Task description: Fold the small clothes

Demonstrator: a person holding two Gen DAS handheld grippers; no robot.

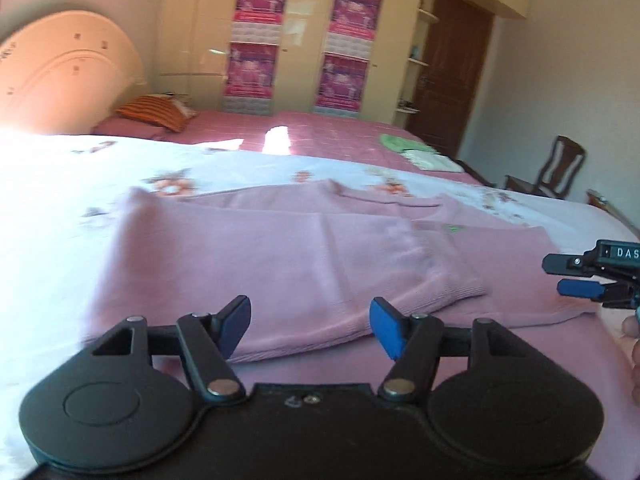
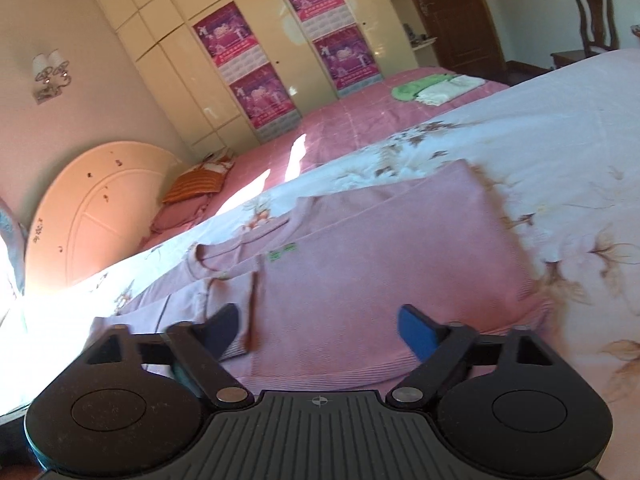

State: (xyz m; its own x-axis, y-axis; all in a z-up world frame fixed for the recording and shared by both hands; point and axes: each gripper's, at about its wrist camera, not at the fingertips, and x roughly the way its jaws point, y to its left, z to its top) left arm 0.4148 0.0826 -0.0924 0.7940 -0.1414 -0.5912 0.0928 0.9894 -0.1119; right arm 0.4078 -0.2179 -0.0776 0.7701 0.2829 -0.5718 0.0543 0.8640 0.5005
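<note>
Partly folded, the pink sweater (image 1: 280, 248) lay flat on the floral bed sheet (image 1: 60, 200), 1 sleeve already across its body. Both the left tongs (image 1: 310, 326) and right tongs (image 2: 318, 330) stood half open, empty. Further folds remained.

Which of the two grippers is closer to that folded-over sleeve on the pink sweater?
Left. The left gripper hangs open right at the sleeve cuff on the pink sweater. The right gripper, also open, sits further along the hem.

Home bedroom: bed (image 1: 60, 208), wardrobe (image 1: 304, 20), headboard (image 1: 60, 76).
</note>
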